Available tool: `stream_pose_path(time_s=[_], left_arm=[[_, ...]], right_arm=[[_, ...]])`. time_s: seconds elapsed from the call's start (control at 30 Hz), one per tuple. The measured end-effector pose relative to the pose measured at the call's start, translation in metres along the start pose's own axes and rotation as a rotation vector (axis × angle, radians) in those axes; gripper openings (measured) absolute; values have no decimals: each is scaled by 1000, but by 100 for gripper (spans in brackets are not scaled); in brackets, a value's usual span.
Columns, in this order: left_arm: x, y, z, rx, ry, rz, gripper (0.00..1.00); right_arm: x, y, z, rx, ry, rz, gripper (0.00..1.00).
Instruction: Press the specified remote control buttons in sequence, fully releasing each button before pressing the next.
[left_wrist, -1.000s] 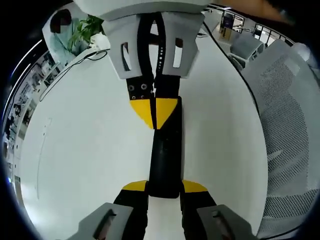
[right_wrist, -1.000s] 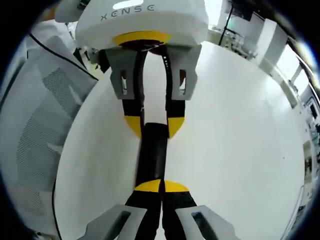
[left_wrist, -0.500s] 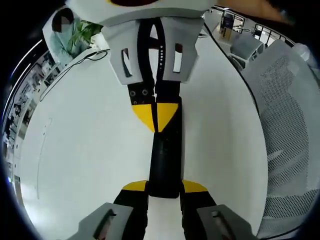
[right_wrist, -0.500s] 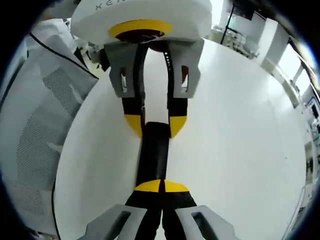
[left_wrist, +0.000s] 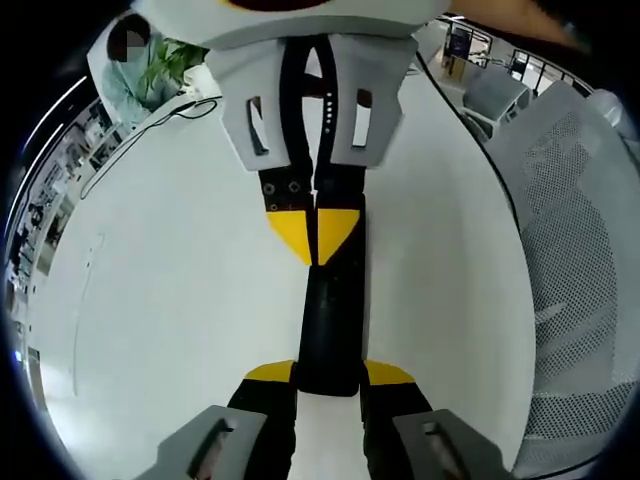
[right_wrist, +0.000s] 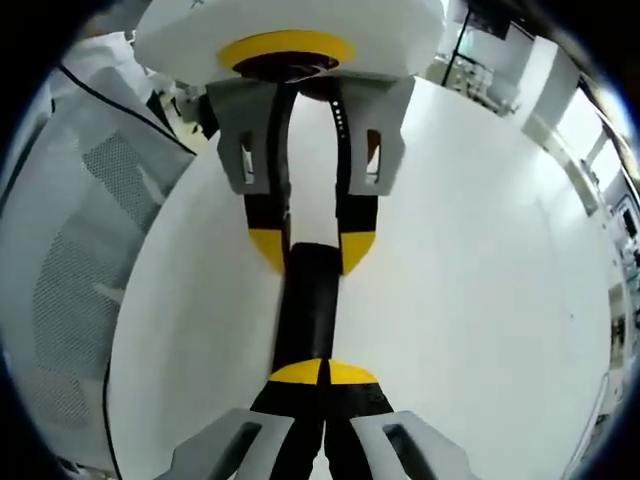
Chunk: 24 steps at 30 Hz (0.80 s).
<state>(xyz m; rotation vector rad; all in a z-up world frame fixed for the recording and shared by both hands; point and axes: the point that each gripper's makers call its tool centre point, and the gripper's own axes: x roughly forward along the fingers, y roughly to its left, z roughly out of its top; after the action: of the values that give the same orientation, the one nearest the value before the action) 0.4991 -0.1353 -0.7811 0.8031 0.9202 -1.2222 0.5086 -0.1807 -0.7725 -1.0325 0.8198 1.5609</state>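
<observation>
remote control: flat on white table, slim, rigid, light, likely slides | left gripper: jaws straddle near end, hold it at its long edges | right gripper: jaws closed together, tips on remote, empty

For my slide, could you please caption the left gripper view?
Left hand-held gripper clamps a black remote while the right, shut, presses it.

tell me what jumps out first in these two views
A long black remote control lies on the white table, clamped at its near end by the left hand-held gripper. The right hand-held gripper, jaws shut, has its yellow tips on the remote's other end. A white mesh chair stands beside the table.
</observation>
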Motion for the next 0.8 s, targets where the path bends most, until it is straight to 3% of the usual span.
stream_pose_path(time_s=[0.8], left_arm=[[0, 1, -1, 2, 2, 2, 23]], right_arm=[[2, -1, 0, -16, 15, -16, 0]])
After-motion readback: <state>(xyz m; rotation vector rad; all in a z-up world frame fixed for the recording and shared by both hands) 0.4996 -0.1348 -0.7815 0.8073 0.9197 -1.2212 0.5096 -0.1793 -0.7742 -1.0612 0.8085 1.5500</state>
